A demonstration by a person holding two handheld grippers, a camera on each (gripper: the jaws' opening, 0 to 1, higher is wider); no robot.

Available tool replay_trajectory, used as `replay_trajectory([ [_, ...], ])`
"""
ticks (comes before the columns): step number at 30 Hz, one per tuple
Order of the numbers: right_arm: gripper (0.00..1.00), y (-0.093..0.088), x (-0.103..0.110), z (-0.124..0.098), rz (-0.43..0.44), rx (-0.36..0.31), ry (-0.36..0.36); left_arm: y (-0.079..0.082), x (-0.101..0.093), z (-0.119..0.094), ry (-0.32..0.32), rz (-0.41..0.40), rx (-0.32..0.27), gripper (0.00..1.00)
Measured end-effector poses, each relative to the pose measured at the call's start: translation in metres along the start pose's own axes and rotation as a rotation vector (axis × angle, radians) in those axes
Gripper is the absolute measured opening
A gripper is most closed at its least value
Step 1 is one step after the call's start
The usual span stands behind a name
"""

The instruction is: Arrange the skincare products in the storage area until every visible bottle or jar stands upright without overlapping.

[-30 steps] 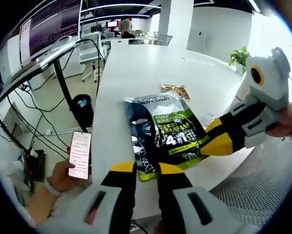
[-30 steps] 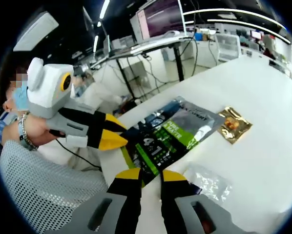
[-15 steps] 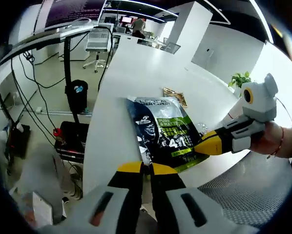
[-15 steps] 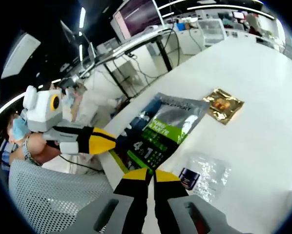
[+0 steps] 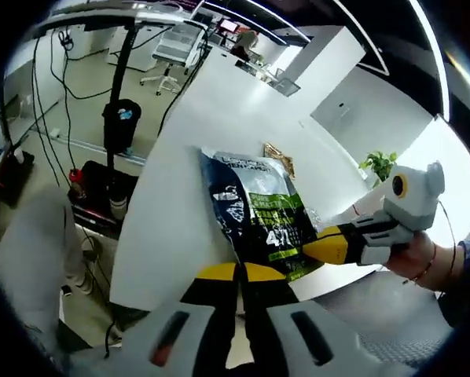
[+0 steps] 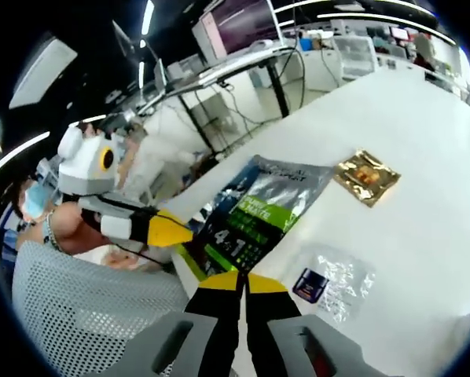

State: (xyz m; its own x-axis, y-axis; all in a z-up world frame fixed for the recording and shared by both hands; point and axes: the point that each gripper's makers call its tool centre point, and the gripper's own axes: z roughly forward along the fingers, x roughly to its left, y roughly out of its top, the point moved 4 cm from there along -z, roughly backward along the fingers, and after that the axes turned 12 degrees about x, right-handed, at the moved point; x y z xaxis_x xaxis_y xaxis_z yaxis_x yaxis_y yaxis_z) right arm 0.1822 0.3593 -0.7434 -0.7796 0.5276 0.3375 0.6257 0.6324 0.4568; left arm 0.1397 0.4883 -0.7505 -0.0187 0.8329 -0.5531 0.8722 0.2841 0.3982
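On white table [image 6: 424, 236] | gold sachet [image 6: 366, 177] beside pouch [image 6: 258, 212] | clear bag [image 6: 333, 276] near

Small print on the green-and-black pouch [image 6: 255, 216] unreadable; its near corner behind the right claw [image 6: 240, 280].

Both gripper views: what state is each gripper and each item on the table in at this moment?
left gripper: shut on green pouch
right gripper: shut on green pouch
green pouch: flat, held at its near edge
gold sachet: flat, untouched
clear bag: flat, small dark jar inside
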Motion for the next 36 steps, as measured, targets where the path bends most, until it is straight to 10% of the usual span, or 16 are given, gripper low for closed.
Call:
replay_trajectory([
  [29,0.00,-0.006,0.001,0.004,0.138,-0.062,-0.057,-0.004,-0.010,0.000,0.030,0.111,0.039,0.00],
  [36,0.00,-0.005,0.005,0.005,-0.025,-0.050,-0.121,-0.004,-0.010,-0.001,0.045,0.125,0.039,0.00],
])
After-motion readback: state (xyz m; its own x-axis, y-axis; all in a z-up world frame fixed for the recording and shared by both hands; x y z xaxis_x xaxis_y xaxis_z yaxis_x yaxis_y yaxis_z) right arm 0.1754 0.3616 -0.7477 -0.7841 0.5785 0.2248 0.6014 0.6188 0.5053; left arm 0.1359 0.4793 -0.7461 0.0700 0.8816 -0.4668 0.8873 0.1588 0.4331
